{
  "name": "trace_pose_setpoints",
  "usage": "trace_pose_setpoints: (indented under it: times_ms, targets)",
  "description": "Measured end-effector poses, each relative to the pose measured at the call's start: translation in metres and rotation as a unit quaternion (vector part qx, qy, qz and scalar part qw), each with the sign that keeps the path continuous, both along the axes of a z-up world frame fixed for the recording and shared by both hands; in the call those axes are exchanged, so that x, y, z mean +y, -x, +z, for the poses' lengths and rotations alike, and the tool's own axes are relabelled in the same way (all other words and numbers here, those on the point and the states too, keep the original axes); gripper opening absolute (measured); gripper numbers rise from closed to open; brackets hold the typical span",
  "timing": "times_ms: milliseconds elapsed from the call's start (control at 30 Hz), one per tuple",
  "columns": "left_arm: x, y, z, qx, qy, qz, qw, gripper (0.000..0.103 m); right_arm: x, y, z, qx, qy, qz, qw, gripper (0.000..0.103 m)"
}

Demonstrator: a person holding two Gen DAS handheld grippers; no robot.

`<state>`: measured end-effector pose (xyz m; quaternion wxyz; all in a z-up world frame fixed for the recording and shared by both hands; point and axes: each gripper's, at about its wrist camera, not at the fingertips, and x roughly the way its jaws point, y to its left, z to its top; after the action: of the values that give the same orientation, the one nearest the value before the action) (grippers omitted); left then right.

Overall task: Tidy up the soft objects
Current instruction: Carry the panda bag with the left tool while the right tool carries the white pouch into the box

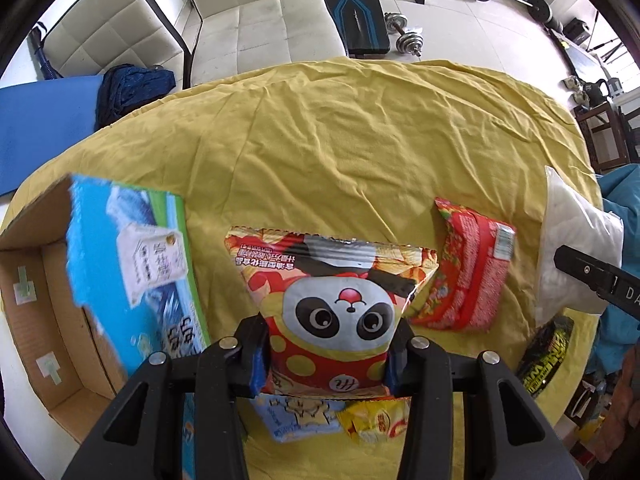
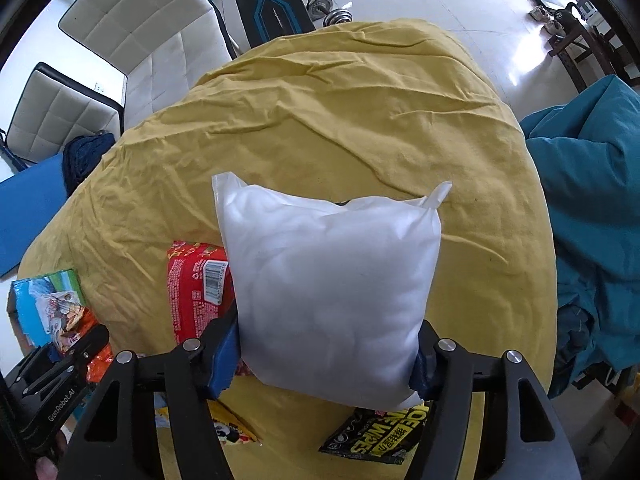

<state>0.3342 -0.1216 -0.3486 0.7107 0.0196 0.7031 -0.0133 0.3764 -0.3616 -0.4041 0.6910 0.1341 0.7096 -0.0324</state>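
In the left wrist view, the left gripper is pinching the panda snack bag by its lower end above the yellow cloth; being slick, it could be slipping free beside the cardboard box. In the right wrist view, the right gripper is squeezing the white pillow bag over the red packet, and the soft filling may be letting it sag out.

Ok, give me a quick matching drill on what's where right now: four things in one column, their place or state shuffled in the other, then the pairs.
Things:
1. panda snack bag
2. white pillow bag
3. red noodle packet
4. cardboard box

States:
A. lying flat on the yellow cloth
B. clamped in the right gripper
C. open, at the cloth's left edge
D. clamped in the left gripper

Pairs: 1-D, 2-B, 3-A, 4-C
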Motion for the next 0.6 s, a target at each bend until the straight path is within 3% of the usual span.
trace_pose_setpoints:
  times_ms: [233, 600]
  targets:
    - [0.009, 0.030, 0.051, -0.035, 0.021, 0.005, 0.9992, 0.040, -0.001, 0.038, 0.049, -0.029, -0.042, 0.000, 0.999, 0.068]
    - [0.071, 0.053, 0.108, -0.087, 0.026, 0.036, 0.9952, 0.040, 0.072, 0.068, 0.129, -0.082, -0.096, 0.052, 0.991, 0.068]
